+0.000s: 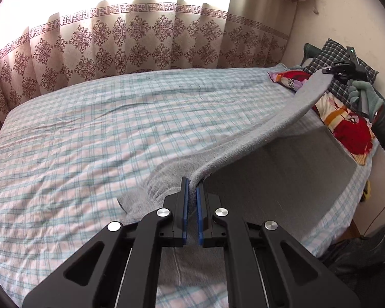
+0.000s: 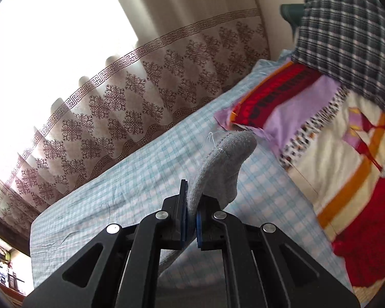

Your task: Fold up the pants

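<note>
- Step in hand, as judged: the grey pants hang as a raised span between the two grippers above the bed, apparently being carried over to lay one part upon another.
- To do this well, both grippers should travel together, keeping the held edge taut and level so that the cloth comes down flat; slack in the middle would probably leave a ridge in the fold.
- The hanging part of the pants trails down to the near right of the bed, where more grey cloth lies on the checked sheet; lowering should let the upper layer meet it edge to edge.
- Left gripper: the blue-padded fingers stand almost closed, with only the thickness of the cloth between them, pinching one end of the raised edge.
- Right gripper: the fingers are likewise nearly closed on a bunched grey end of the pants, which sticks out beyond the tips with loose threads showing.
- In the left wrist view, the right gripper appears at far right, held by a gloved hand, clamped on the far end of the span.
- Risk, as judged: the bunched hold in the right gripper may twist that end.
- Surroundings: a colourful blanket and a dark plaid pillow lie at the far right of the bed; a patterned curtain hangs behind.
</note>
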{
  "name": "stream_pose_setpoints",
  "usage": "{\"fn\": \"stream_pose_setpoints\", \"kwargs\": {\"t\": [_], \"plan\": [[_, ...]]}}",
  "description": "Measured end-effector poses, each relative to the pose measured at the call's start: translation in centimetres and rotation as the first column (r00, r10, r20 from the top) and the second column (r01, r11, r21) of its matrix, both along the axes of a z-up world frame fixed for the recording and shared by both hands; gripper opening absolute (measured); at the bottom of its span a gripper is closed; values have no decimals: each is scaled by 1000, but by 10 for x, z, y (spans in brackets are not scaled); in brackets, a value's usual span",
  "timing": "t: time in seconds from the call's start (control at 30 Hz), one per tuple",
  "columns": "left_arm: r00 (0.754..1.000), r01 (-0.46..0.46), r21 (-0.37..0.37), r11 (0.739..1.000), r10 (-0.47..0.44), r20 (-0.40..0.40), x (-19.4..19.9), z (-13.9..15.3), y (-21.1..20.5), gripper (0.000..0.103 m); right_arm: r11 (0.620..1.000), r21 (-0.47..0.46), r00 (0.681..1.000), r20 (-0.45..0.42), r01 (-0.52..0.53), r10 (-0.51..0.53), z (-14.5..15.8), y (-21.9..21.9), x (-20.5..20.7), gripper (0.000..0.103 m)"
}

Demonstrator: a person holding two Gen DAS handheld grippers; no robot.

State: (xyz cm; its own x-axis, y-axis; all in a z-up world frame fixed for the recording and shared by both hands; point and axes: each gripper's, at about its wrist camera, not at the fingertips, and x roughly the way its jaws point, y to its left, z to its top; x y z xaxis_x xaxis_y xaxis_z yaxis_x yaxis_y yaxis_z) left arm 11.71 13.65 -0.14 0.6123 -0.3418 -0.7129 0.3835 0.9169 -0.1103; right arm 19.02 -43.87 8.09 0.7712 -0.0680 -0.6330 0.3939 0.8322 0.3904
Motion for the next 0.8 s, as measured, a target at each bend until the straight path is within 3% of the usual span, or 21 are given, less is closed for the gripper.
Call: {"fn": "stream_pose_setpoints", "kwargs": {"t": [0.2, 0.33, 0.57, 0.8], "plan": [[998, 48, -1, 999, -48, -42, -28, -22, -5, 5, 998, 36, 998, -25, 57, -56, -39, -16, -85, 4], [993, 88, 47, 995, -84, -84, -45, -43, -14, 5, 992, 85, 994, -65, 95, -89, -76, -25, -135, 4], [987, 120, 125, 985, -104, -125, -60, -70, -23, 5, 981, 127, 983, -128, 146, -129, -131, -28, -186, 4], [990, 105, 203, 974, -83, -113, -59, -72, -18, 6, 987, 85, 987, -103, 136, -127, -131, -12, -212, 4]]}}
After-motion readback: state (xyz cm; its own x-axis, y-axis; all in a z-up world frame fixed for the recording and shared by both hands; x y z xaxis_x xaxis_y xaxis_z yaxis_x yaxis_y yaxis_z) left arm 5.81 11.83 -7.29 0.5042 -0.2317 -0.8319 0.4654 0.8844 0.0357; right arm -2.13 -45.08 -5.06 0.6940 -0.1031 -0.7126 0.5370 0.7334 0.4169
